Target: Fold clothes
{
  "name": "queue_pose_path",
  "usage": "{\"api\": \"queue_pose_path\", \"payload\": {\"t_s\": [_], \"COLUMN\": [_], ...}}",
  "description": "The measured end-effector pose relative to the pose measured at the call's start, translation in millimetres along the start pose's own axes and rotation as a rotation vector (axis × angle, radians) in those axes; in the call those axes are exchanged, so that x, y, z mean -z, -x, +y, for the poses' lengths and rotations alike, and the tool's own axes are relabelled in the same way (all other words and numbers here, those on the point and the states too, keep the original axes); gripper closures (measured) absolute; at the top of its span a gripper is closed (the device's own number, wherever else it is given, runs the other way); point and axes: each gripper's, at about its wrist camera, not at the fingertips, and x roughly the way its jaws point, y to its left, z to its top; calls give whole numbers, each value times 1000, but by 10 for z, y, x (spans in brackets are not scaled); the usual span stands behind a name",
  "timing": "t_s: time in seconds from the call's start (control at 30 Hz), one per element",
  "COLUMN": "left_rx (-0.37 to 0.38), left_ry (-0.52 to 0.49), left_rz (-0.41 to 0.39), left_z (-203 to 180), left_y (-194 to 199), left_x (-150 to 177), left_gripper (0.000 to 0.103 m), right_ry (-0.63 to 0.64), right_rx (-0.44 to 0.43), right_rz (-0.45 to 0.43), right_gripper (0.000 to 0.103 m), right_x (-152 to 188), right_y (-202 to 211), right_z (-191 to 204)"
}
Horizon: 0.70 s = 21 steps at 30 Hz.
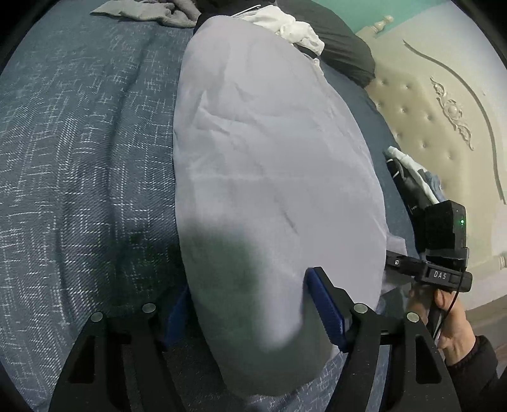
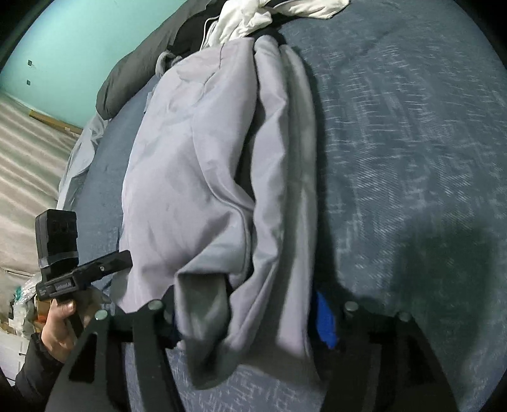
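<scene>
A pale grey garment (image 1: 269,158) lies lengthwise on the blue bedspread (image 1: 79,158), folded into a long strip. Its near end runs between the blue pads (image 1: 323,307) of my left gripper (image 1: 247,285), which stands open and wide; the left pad is half hidden by the cloth. In the right wrist view the same garment (image 2: 190,174) shows bunched layers. Its loose end hangs between the fingers of my right gripper (image 2: 245,301), which is open. Only that gripper's right blue pad (image 2: 324,320) shows.
A white garment (image 1: 291,25), a grey one (image 1: 152,12) and a dark pillow (image 1: 342,41) lie at the bed's far end. A tufted cream headboard (image 1: 443,111) stands at the right. A hand (image 1: 450,320) holds the other gripper beside the garment's edge.
</scene>
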Motion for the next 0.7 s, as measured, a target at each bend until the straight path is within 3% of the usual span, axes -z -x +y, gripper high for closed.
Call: {"api": "queue_pose_path", "payload": {"t_s": [0.07, 0.23, 0.3, 0.37, 0.5, 0.7], "left_rx": [-3, -10, -17, -23, -50, -83], "left_ry": [-2, -10, -13, -15, -45, -84], "left_rz": [-3, -21, -35, -50, -79, -119], "left_z": [-16, -127, -163, -191, -361, -649], "left_y": [-33, -103, -95, -42, 92, 337], "left_x": [-5, -23, -19, -13, -60, -165], "left_gripper": [29, 29, 38, 46, 58, 64], "right_ry": [5, 21, 26, 43, 93, 158], "right_rx": [-3, -29, -29, -21, -13, -25], "right_rz": [3, -15, -27, -48, -87, -134], "right_gripper": [39, 65, 79, 85, 89, 91], "right_x": [-16, -9, -14, -18, -10, -61], "right_y": [-45, -76, -54, 2, 189, 629], "right_z": [30, 127, 145, 183, 282, 380]}}
